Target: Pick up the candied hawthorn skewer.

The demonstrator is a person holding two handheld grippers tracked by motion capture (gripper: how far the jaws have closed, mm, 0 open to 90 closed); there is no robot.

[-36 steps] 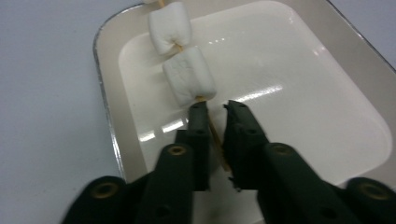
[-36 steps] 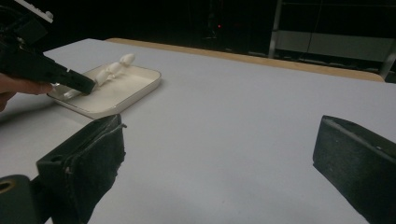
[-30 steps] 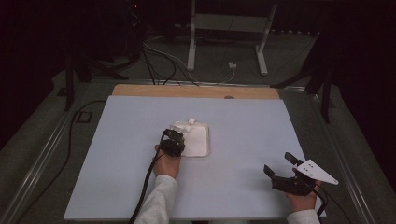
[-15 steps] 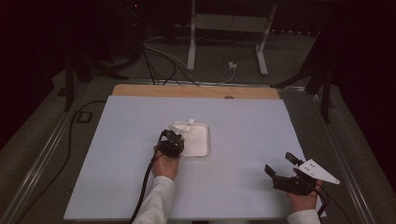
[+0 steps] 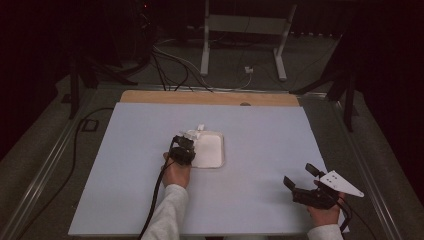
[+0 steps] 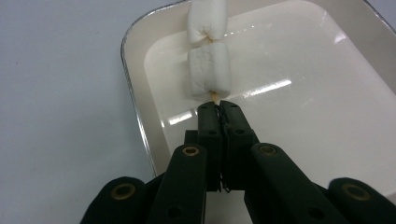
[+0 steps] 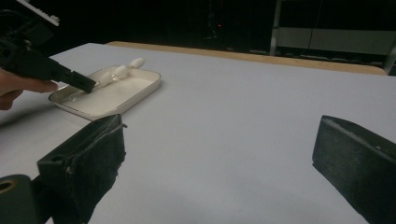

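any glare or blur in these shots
Left gripper view: sharp, with white glare streaks on the glossy tray beside the marshmallows. Right gripper view: its own jaws are soft and close, room behind dark. High view: dim, table evenly lit, surroundings nearly black.

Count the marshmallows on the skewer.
2. One marshmallow sits just beyond the shut left gripper, over the tray; the other lies past it across the tray's rim. More may be hidden.
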